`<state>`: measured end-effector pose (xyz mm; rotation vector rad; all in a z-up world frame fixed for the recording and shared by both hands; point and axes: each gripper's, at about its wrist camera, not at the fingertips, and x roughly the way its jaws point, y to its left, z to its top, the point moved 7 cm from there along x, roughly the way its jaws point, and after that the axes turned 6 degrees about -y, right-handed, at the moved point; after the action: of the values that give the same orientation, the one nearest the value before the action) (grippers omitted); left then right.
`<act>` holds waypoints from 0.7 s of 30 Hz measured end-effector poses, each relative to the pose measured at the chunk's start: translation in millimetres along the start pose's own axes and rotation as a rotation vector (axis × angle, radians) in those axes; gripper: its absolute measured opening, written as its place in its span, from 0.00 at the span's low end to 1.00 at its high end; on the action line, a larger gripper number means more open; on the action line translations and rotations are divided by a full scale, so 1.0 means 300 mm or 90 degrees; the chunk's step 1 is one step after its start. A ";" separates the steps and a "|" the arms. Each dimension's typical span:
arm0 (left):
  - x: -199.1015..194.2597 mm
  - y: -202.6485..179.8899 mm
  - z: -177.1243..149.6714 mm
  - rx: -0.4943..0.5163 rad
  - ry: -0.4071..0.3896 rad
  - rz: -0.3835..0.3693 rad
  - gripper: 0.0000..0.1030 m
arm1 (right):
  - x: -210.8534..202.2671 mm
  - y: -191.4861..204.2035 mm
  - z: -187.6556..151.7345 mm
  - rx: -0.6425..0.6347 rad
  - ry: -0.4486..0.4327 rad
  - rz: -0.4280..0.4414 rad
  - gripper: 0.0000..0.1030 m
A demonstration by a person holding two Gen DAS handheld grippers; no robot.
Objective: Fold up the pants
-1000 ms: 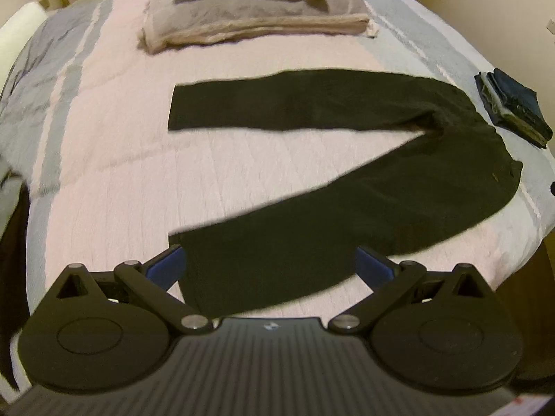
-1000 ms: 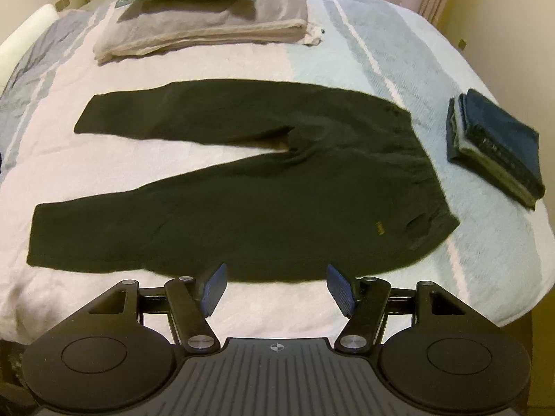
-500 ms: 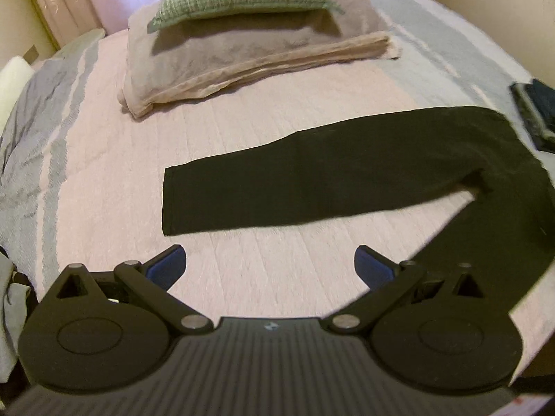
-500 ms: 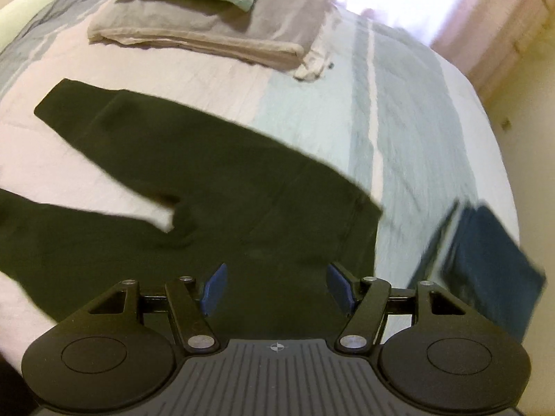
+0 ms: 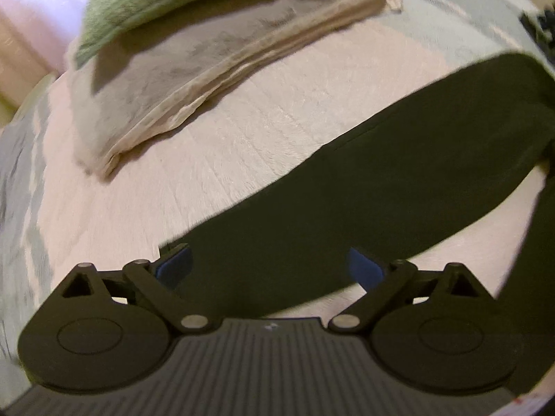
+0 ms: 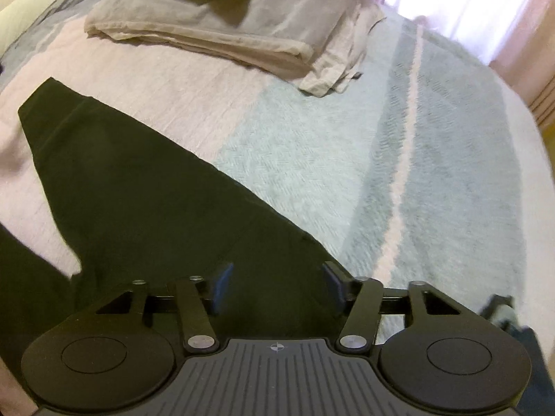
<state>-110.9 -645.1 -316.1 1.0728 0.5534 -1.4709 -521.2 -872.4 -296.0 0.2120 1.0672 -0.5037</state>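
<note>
Dark green pants (image 5: pixel 364 187) lie flat on the bed, legs spread apart. In the left wrist view my left gripper (image 5: pixel 269 265) hovers open over the cuff end of the far leg, its blue pads on either side of the cloth. In the right wrist view the pants (image 6: pixel 145 201) run from upper left down under my right gripper (image 6: pixel 275 286), which is open above the far corner of the waistband. Whether either gripper touches the cloth cannot be told.
A folded beige blanket (image 6: pixel 242 27) with a green cushion (image 5: pixel 166 3) on top lies at the head of the bed. The pink and pale green striped bedspread (image 6: pixel 416 159) stretches right. Folded blue jeans (image 6: pixel 520 343) peek in at the right edge.
Both grippers have moved forward and down toward the far side of the pants: the left one to the far leg's cuff, the right one to the waistband's far corner. Both stay open.
</note>
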 end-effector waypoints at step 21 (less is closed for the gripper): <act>0.618 0.234 -0.061 0.201 0.153 -0.214 0.41 | 0.438 -0.002 0.020 -0.063 0.032 0.005 0.44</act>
<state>-21.2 -740.1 -466.2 1.4708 0.7124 -1.7748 -466.5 -913.7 -408.3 0.1423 1.1364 -0.4397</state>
